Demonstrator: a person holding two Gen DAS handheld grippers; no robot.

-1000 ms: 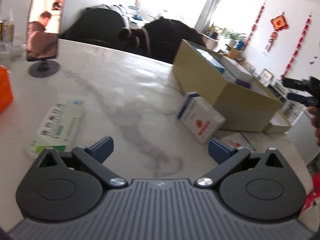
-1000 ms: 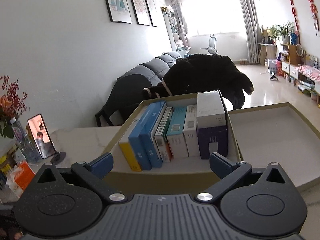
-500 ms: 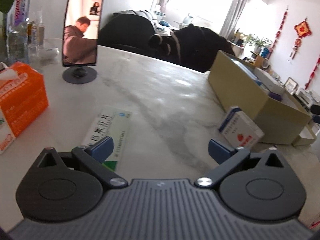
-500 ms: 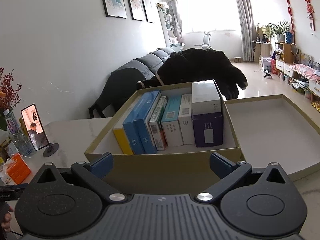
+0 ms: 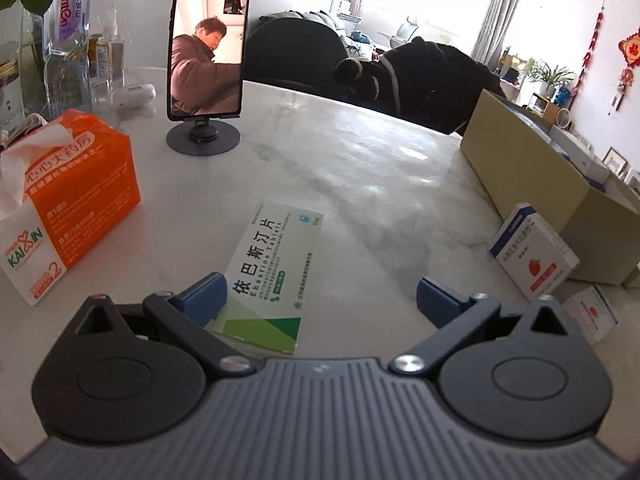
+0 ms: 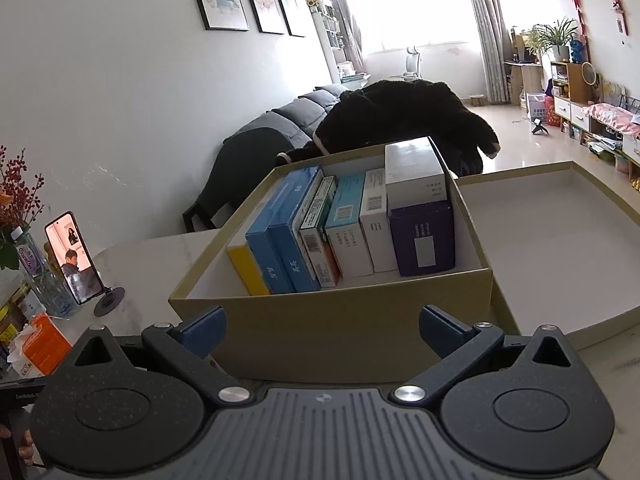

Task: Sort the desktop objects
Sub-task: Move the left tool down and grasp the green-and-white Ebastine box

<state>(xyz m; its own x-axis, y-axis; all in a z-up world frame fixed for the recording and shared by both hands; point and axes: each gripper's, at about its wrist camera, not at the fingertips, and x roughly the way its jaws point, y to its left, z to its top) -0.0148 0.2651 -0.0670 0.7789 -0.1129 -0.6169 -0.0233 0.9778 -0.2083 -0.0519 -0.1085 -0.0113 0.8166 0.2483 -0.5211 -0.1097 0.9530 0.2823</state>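
Left wrist view
Left gripper: jaws spread wide, holding nothing; low over the marble worktop.
Green-and-white tablet box: flat on the worktop, its near end between the fingers, just beside the left one.
Orange tissue pack: left of the tablet box.
Phone on round stand: upright, far left of centre.
White strawberry box: right, just beside the cardboard box.
Second small white box: right edge, nearer.

Right wrist view
Right gripper: jaws wide apart, empty, in front of the cardboard box.
Medicine boxes: upright in a row inside it.
Box lid: open side up, touching the box's right side.
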